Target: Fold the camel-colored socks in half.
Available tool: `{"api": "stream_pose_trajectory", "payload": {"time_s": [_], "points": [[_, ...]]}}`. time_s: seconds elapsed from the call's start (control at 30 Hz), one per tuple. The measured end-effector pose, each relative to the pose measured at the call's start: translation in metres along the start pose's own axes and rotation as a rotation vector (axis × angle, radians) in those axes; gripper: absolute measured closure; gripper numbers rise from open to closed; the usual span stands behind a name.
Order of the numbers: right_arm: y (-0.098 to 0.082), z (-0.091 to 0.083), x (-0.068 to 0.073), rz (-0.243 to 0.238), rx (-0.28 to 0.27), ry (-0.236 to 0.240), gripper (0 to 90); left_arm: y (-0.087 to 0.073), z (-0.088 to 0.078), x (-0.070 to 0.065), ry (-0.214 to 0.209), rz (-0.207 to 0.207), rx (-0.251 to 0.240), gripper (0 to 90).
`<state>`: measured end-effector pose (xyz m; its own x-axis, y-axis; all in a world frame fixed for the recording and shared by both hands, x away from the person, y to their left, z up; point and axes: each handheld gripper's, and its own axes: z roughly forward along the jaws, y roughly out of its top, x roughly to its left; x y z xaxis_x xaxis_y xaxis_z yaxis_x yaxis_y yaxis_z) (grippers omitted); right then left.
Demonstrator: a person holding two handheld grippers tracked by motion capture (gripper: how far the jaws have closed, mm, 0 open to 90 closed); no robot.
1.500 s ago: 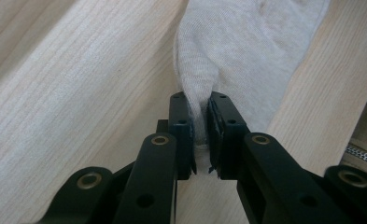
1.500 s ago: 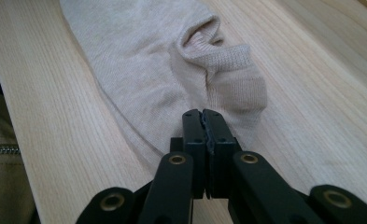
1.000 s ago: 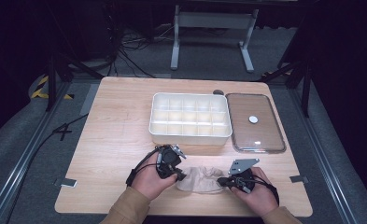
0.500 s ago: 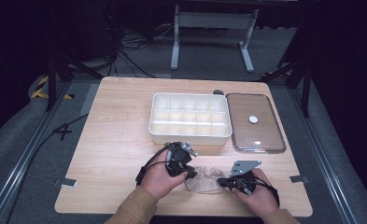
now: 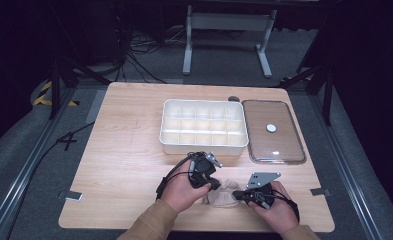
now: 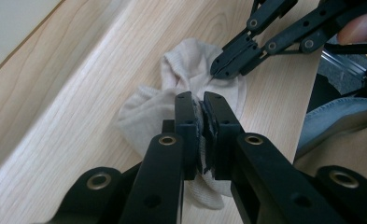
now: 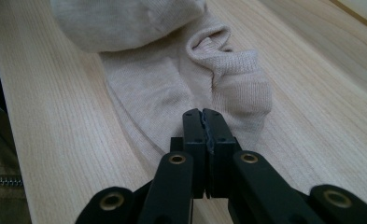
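Beige knit cloth, a sock (image 5: 224, 194), lies crumpled on the near edge of the wooden table (image 5: 129, 150), between my two hands and well short of the white divided box (image 5: 203, 126) and its clear lid (image 5: 273, 131) farther back.

My left gripper (image 6: 203, 100) has just been closing, and its jaws now pinch a fold of the sock between them; in the left gripper view the fabric bunches up right at the tips. My right gripper (image 7: 203, 114) is pressed together too, its tips down on the flat end of the sock, though I cannot tell for certain whether it has fabric caught or just pins it to the wood.

I judge I am in the middle of folding or rolling the sock into a small bundle: one end held still, the other gathered up.

What comes next, I think, asks for a steady right hand as an anchor while the left carries its fold over toward it, low and slow, so the bundle stays tight. Loose knit slips easily, so the pinch must not slacken.
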<state>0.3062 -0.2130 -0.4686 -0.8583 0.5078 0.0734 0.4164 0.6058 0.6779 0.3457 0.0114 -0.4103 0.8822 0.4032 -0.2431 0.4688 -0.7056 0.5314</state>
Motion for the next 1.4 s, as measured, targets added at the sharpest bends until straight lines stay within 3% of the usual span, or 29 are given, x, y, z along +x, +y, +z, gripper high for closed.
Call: {"api": "stream_pose_trajectory", "payload": {"time_s": [0.3,0.43,0.57,0.63,0.8,0.97,1.13,1.2,1.27,1.4], "points": [[-0.004,-0.001,0.003,0.005,-0.023,-0.005,89.5,0.011,0.016,-0.005,-0.005,0.042,-0.005,86.1],[-0.007,-0.003,0.007,0.002,-0.031,-0.01,89.2,0.012,0.029,-0.006,-0.038,0.041,0.009,85.0],[-0.007,-0.004,0.008,-0.001,-0.032,-0.009,88.3,0.011,0.031,-0.008,-0.046,0.031,-0.007,72.3],[-0.007,-0.005,0.008,-0.008,-0.031,-0.011,87.7,0.01,0.026,-0.008,-0.046,0.033,-0.03,64.4],[-0.004,-0.014,0.008,-0.02,-0.036,-0.029,87.4,0.0,0.004,-0.01,-0.044,-0.013,-0.077,53.4],[-0.008,-0.013,0.001,-0.005,-0.011,-0.02,87.9,-0.013,-0.003,-0.014,-0.023,-0.027,-0.012,48.6],[-0.006,-0.013,0.001,-0.009,-0.008,-0.015,88.2,-0.016,0.01,-0.024,-0.015,-0.007,0.053,44.4],[-0.005,-0.012,0.001,-0.01,-0.009,-0.01,88.2,-0.016,0.018,-0.029,0.01,0.016,0.088,42.5],[-0.005,-0.012,0.002,-0.011,-0.01,-0.008,88.1,-0.016,0.025,-0.032,0.01,0.015,0.094,42.3],[-0.004,-0.012,0.002,-0.014,-0.012,-0.008,88.0,-0.015,0.032,-0.034,0.05,0.023,0.105,46.8]]}}
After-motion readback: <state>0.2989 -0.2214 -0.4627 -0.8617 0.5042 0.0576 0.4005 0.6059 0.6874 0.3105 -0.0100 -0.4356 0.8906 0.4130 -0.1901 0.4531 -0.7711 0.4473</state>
